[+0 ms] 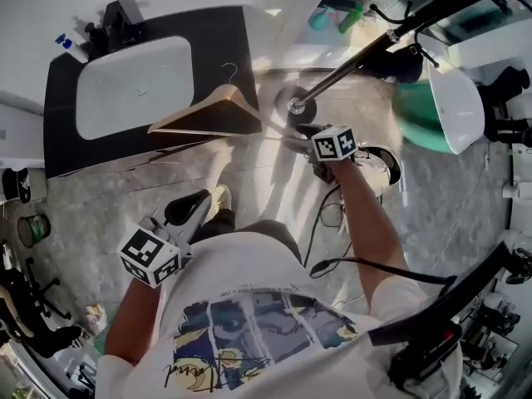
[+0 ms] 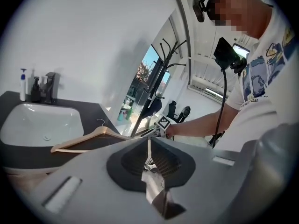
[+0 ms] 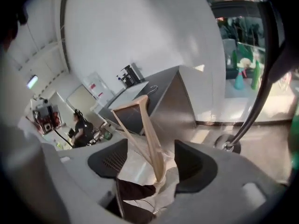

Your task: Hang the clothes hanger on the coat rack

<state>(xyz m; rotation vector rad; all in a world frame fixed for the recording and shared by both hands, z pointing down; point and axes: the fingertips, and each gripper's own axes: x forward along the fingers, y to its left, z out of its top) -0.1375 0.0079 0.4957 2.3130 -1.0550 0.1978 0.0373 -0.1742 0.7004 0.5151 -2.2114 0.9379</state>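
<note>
**Supervisor:** Head view?

**Operator:** I see the wooden clothes hanger (image 1: 212, 110) lying on the dark bench (image 1: 58, 144) beside the sink (image 1: 133, 86). The right tongs (image 1: 289, 137) are at its end, with the coat rack (image 1: 349, 63) near.

**Supervisor:** Left gripper view?

**Operator:** The left tongs (image 2: 148, 148) are closed, empty and well apart from the hanger.

**Supervisor:** Right gripper view?

**Operator:** The jaws are wide apart with the hanger's arm tip between them, unpinched. I judge the step to be pickup. Next: clamp, lift, hook a peg.

Shows the right gripper (image 3: 149, 158) with jaws spread apart, the near tip of the wooden clothes hanger (image 3: 145, 121) between them, the dark counter (image 3: 168, 97) far behind and the coat rack (image 3: 246, 125) pole right.
</note>
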